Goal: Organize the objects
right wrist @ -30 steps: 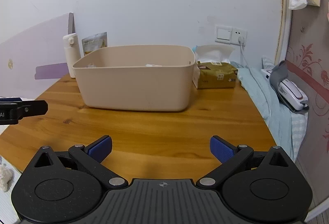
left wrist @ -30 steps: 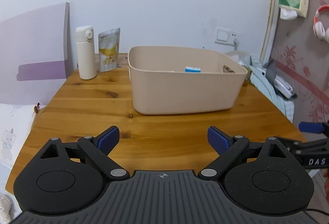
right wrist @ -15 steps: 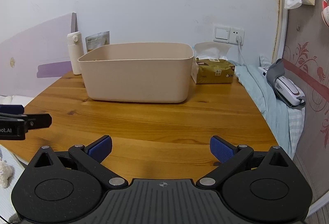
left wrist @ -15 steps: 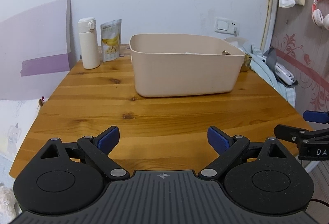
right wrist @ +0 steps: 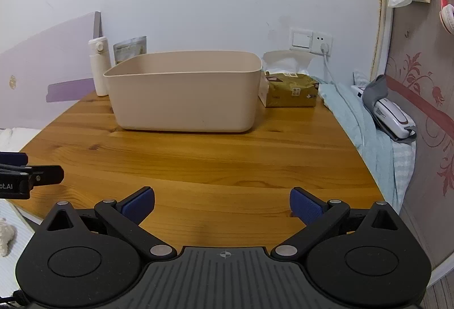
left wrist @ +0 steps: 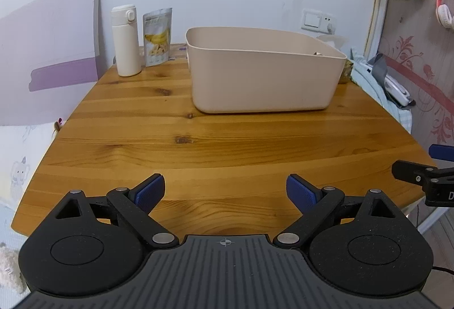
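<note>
A beige plastic bin (left wrist: 264, 79) (right wrist: 184, 99) stands at the far middle of the wooden table (left wrist: 227, 138) (right wrist: 212, 167). Its inside is hidden from both views. My left gripper (left wrist: 225, 192) is open and empty, low over the table's near edge, well short of the bin. My right gripper (right wrist: 222, 206) is also open and empty at the near edge. A white bottle (left wrist: 125, 41) (right wrist: 99, 66) and a snack pouch (left wrist: 157, 36) (right wrist: 130, 48) stand by the wall left of the bin. A tissue pack (right wrist: 290, 89) lies to the bin's right.
A lilac board (left wrist: 48, 36) leans on the wall at the left. A bed with pale blue cloth (right wrist: 366, 121) and a grey and white device (right wrist: 393, 113) borders the table's right side. A wall socket (right wrist: 310, 41) with a cable sits behind the tissue pack.
Both grippers have drawn back and dropped lower, so the bin's inside no longer shows. Both stayed open and empty.
</note>
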A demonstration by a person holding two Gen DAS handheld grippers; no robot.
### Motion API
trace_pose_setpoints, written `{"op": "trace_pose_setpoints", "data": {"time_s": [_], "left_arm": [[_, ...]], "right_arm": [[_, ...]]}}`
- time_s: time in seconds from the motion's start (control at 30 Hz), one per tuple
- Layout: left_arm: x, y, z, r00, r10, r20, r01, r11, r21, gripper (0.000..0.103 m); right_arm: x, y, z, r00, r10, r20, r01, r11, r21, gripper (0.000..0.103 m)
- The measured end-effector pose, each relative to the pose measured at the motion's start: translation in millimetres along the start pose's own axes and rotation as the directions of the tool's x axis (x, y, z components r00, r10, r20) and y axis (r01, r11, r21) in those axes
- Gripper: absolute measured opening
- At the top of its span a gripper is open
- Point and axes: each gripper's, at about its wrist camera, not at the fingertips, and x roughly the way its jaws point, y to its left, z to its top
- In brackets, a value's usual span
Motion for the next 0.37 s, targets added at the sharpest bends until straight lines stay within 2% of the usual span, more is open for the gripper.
{"op": "trace_pose_setpoints", "data": {"time_s": [0.37], "left_arm": [[9.8, 0.5, -1.3, 0.999, -0.026, 0.021, 0.026, 1.0, 0.001, 0.094]], "right_arm": [[18.3, 3.7, -2.5, 0.999, 0.006, -0.042, -0.006, 1.0, 0.01, 0.103]]}}
